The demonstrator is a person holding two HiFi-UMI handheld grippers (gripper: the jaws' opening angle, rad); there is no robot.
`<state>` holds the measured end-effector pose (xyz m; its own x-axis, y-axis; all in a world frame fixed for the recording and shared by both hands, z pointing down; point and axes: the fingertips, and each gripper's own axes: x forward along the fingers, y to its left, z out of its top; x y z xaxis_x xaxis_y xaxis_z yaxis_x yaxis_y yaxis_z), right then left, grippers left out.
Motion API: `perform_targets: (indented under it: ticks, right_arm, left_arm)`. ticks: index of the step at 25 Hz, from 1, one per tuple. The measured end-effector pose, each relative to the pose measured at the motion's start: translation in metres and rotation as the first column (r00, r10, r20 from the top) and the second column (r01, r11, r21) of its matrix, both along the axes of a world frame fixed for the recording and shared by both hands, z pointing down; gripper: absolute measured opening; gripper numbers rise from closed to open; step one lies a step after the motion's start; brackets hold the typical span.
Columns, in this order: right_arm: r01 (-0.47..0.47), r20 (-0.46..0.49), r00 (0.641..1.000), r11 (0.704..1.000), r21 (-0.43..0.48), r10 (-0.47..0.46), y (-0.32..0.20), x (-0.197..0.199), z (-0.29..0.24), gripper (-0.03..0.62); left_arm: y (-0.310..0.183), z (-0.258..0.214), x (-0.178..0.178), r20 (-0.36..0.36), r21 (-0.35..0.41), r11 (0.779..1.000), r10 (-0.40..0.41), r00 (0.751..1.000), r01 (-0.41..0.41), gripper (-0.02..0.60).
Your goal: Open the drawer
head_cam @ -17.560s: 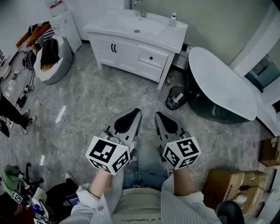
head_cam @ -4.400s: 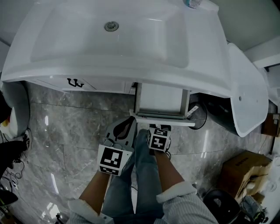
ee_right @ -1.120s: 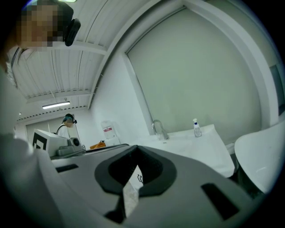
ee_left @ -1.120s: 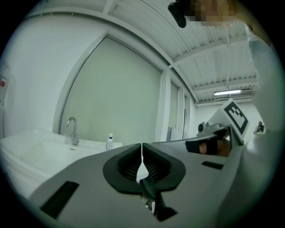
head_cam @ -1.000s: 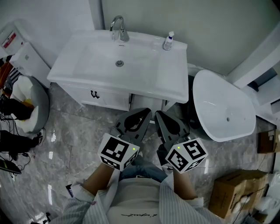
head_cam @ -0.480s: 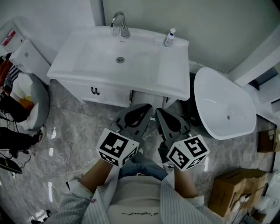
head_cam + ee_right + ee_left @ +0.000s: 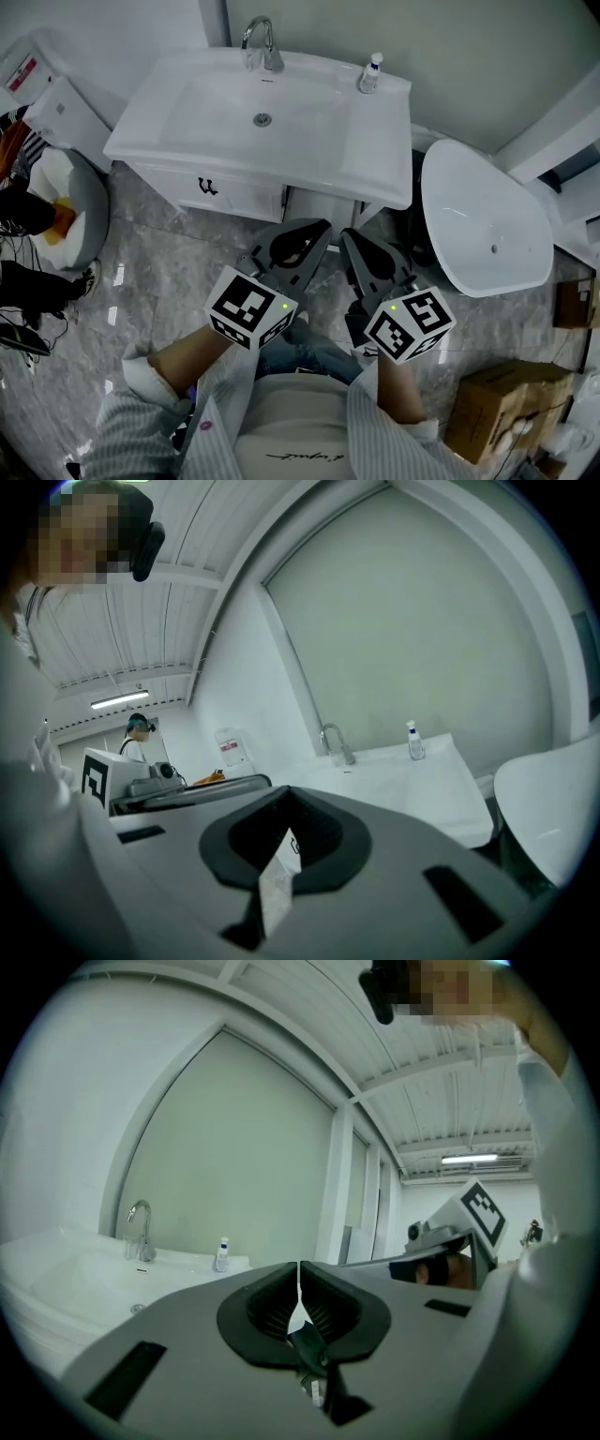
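Note:
The white vanity (image 7: 187,141) stands ahead of me, with a sink, a faucet (image 7: 262,42) and a soap bottle (image 7: 373,73). Its drawer (image 7: 323,204) shows as a white strip under the right half of the counter, partly hidden behind my grippers. My left gripper (image 7: 322,226) and right gripper (image 7: 348,235) hover side by side in front of it, apart from it. Both are shut with nothing between the jaws. In the left gripper view the left gripper (image 7: 298,1274) points level over the sink. In the right gripper view the right gripper (image 7: 289,797) faces the faucet.
The cabinet doors with black handles (image 7: 208,186) are left of the drawer. A white oval tub (image 7: 487,220) stands at the right, a grey beanbag seat (image 7: 80,211) at the left. A cardboard box (image 7: 487,412) lies at the lower right. Another person's legs (image 7: 28,281) are at the left edge.
Several seconds ago my right gripper was at the pulled-out drawer's front; now both grippers are held back from it. Over the last second they keep still and shut.

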<state>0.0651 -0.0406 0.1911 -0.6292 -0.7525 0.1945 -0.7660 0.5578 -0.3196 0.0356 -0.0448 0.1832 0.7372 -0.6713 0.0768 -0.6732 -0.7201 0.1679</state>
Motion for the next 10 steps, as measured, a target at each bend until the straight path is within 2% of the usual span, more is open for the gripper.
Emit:
perform_targets:
  ticks: [5, 10]
  right_arm:
    - [0.001, 0.003, 1.000, 1.000, -0.008, -0.001, -0.002, 0.006, 0.002, 0.009]
    - [-0.005, -0.001, 1.000, 1.000, 0.007, 0.005, -0.007, 0.008, 0.002, 0.009]
  left_arm:
    - [0.005, 0.011, 0.009, 0.069, 0.002, 0.998, 0.058, 0.996, -0.058, 0.023]
    - [-0.004, 0.014, 0.003, 0.067, -0.010, 0.998, 0.067, 0.996, -0.066, 0.023]
